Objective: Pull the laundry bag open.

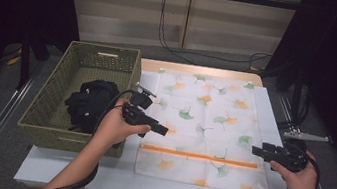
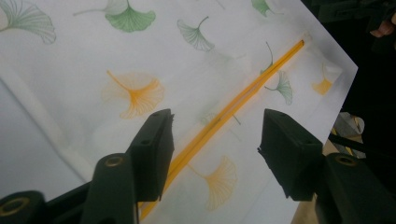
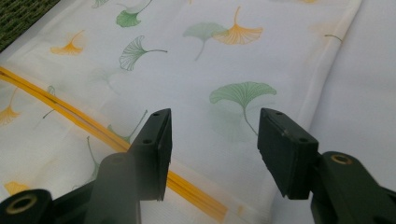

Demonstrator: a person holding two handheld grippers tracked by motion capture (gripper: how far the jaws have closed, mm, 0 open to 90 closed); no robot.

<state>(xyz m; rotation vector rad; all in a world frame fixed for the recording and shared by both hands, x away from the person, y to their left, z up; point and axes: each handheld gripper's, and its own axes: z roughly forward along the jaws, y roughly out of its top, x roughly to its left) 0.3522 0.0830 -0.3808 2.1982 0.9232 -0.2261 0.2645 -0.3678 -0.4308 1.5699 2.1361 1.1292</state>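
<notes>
Here the white laundry bag [image 1: 204,130], printed with ginkgo leaves, lies flat on the white table [image 1: 108,176]. Its orange zipper [image 1: 199,156] runs parallel to the near edge of the bag, a short way in from it.

The left gripper [image 1: 163,130] is held over the bag's left edge, at the left end of the zipper. In the left gripper view its jaws stand apart above the fabric with nothing between them; the zipper [image 2: 224,116] passes diagonally beneath the gap.

The right gripper [image 1: 255,150] is held at the bag's right edge, just above the right end of the zipper. In the right gripper view its jaws are likewise spread, with no fabric pinched, and the bag's hemmed right edge [image 3: 322,79] lies just beyond the right-hand jaw.

A green woven basket [image 1: 48,107] stands on the left of the table, touching or just beside the bag's left edge, and holds a black garment [image 1: 89,103].

Bare table shows as a strip along the near edge and a narrower margin to the right of the bag.
</notes>
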